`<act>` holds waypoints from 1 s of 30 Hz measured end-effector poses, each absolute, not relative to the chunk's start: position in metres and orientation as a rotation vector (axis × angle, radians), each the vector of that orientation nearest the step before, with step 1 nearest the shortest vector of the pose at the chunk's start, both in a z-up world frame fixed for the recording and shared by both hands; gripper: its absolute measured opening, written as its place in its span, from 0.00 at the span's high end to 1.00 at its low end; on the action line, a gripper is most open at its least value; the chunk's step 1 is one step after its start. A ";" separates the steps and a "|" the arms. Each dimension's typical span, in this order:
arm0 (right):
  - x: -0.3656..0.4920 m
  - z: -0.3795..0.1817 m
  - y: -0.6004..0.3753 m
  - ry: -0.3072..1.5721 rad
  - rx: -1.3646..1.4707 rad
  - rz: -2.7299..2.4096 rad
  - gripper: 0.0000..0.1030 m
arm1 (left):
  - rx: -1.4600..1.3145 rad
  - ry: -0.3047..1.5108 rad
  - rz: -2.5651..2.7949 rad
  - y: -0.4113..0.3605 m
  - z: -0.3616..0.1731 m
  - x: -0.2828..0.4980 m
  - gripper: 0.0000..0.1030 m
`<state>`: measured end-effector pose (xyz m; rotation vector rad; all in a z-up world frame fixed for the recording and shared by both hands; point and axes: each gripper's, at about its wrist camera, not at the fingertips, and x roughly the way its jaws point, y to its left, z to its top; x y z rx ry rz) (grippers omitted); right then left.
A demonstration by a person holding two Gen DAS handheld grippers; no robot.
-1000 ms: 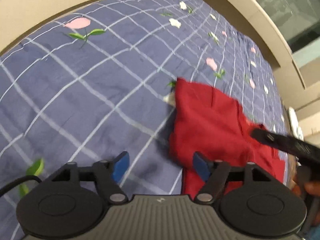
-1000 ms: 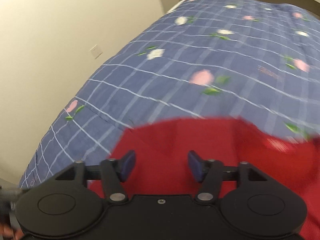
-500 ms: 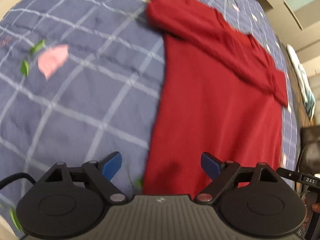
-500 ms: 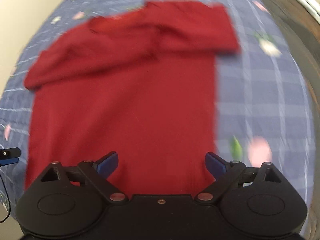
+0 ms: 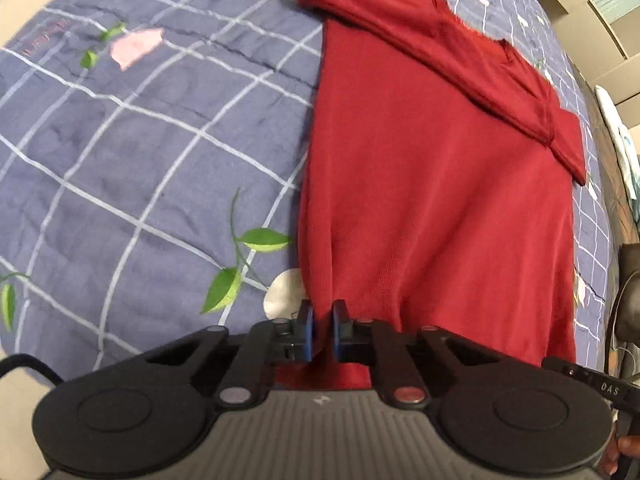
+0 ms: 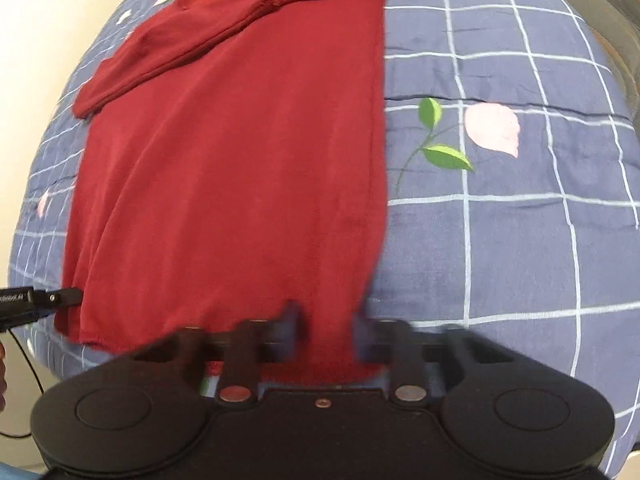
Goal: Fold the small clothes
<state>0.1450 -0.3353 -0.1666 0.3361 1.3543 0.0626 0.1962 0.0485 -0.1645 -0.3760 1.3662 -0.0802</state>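
Garment: a red top (image 5: pixel 432 200) is laid flat on a blue checked quilt (image 5: pixel 140 140), with its length running away from both cameras. Its far end is crossed by a folded-over band with the sleeves; the near hem is drawn to the quilt's edge, under the two tools.

Left gripper (image 5: pixel 322 330): the blue pads (image 5: pixel 306 330) are brought almost together, with only a narrow slot between them. The near left corner of the hem is seen in that slot and below it, so the corner is pinched. In the right wrist view the same tool's tip (image 6: pixel 66 298) is seen touching the left hem corner.

Right gripper (image 6: pixel 326 334): it is blurred by motion. The fingers (image 6: pixel 294 326) are set on either side of a strip of red cloth at the near right corner of the hem. A wider gap is seen here than on the left tool, and whether the cloth is actually clamped cannot be told.

Relative placement: the garment lies ahead of both tools, with one hem corner at each.

Quilt: white grid lines and printed pink petals with green leaves (image 6: pixel 448 156) are seen on it; a leaf sprig (image 5: pixel 240 264) lies just left of the garment's near edge.

Surroundings: a pale wall (image 6: pixel 48 20) is seen beyond the quilt's left side.
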 end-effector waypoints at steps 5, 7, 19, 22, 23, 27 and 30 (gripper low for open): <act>0.134 -0.143 -0.341 1.325 0.266 0.091 0.93 | -0.290 1.313 -0.062 0.046 -0.135 0.180 0.95; 0.127 -0.135 -0.346 1.315 0.253 0.085 0.94 | -0.283 1.309 -0.066 0.049 -0.129 0.175 0.95; 0.125 -0.141 -0.355 1.308 0.254 0.097 0.79 | -0.322 1.273 -0.062 0.040 -0.134 0.168 0.64; 0.124 -0.138 -0.354 1.302 0.232 0.094 0.65 | -0.286 1.254 -0.034 0.038 -0.127 0.163 0.35; 0.124 -0.136 -0.352 1.299 0.215 0.098 0.58 | -0.261 1.247 -0.024 0.036 -0.124 0.161 0.26; 0.120 -0.125 -0.334 1.255 0.035 0.152 0.31 | -0.100 1.172 0.003 0.021 -0.111 0.150 0.04; 0.113 -0.123 -0.309 1.223 -0.148 0.264 0.24 | 0.052 1.110 -0.055 0.003 -0.107 0.141 0.01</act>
